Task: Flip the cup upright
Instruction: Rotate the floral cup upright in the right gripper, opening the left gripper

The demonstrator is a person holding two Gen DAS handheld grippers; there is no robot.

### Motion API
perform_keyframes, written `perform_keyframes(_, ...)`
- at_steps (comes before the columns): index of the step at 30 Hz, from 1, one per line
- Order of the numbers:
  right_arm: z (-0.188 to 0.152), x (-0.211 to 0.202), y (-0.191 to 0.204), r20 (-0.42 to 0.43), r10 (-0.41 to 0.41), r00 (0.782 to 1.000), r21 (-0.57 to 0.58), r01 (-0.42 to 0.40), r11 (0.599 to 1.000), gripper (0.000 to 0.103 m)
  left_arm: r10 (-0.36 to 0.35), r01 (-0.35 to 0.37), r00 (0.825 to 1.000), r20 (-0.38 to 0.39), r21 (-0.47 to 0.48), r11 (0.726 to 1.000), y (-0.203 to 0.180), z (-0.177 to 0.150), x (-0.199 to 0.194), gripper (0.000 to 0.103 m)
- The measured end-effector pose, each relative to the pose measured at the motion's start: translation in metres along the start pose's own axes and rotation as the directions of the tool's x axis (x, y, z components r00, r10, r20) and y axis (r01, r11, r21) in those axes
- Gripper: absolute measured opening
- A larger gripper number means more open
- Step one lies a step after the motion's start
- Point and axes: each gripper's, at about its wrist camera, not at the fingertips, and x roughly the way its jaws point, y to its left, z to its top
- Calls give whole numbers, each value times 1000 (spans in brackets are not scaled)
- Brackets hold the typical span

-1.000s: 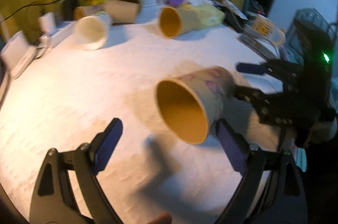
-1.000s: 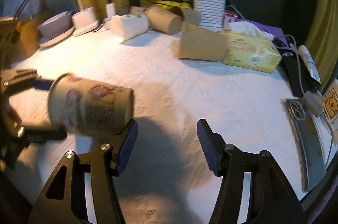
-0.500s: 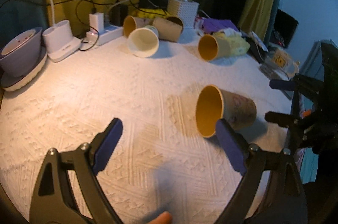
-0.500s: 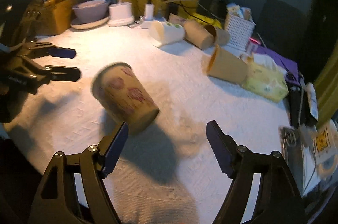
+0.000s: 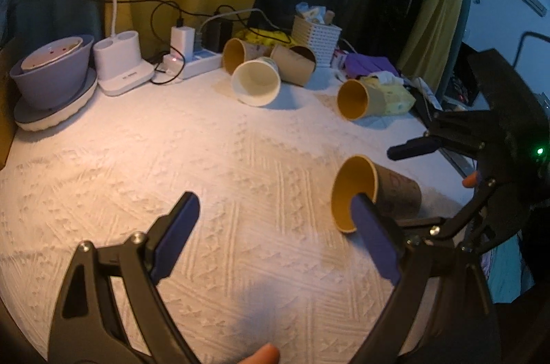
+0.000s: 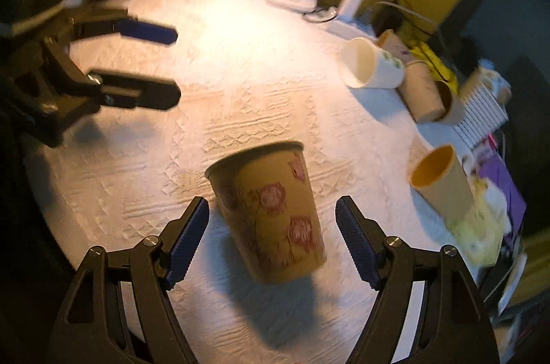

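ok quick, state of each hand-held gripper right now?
Left hand-held gripper: open, holding nothing.
Right hand-held gripper: open, straddling the floral paper cup lying on its side, not gripping.

White textured counter (image 5: pixel 137 157), lamp-lit. Landmark: white woven basket (image 5: pixel 316 35) at the far edge. Left of it: power strip (image 5: pixel 199 61), white lamp base (image 5: pixel 120 65), lilac bowl (image 5: pixel 51 68) on a plate. Right of it: purple cloth (image 5: pixel 371 65), yellow tissue pack (image 5: pixel 395 96).
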Motion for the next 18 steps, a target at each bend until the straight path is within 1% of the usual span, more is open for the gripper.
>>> perform_keyframes(4, 8, 17, -1, -80, 32, 996, -39, -35, 999, 79, 16, -16, 1000, 3, -3, 1000, 7, 1, 3, 91)
perform_keyframes(8, 14, 29, -3, -124, 47, 991, -55, -54, 997, 79, 9, -9, 1000, -7, -11, 1000, 11, 0, 6, 91)
perform_keyframes(9, 16, 32, -3, -131, 54, 990, -51, -61, 997, 78, 8, -8, 1000, -8, -12, 1000, 13, 0, 7, 91)
perform_keyframes(10, 17, 34, -4, -136, 69, 988, -40, -76, 996, 69, 7, -7, 1000, -11, -14, 1000, 14, 0, 8, 91)
perform_keyframes(12, 20, 34, -8, -126, 86, 988, -26, -90, 996, 69, 7, -7, 1000, -12, -20, 1000, 16, 0, 9, 91)
perform_keyframes(14, 25, 31, -14, -91, 87, 992, 3, -87, 996, 69, 10, -11, 1000, -8, -27, 1000, 19, 1, 8, 91)
perform_keyframes(17, 32, 25, -25, -4, 78, 997, 75, -77, 994, 69, 20, -20, 1000, 1, -35, 999, 21, 3, 6, 91)
perform_keyframes(18, 35, 23, -30, 36, 70, 997, 112, -74, 991, 69, 25, -25, 1000, 4, -39, 999, 22, 3, 5, 91)
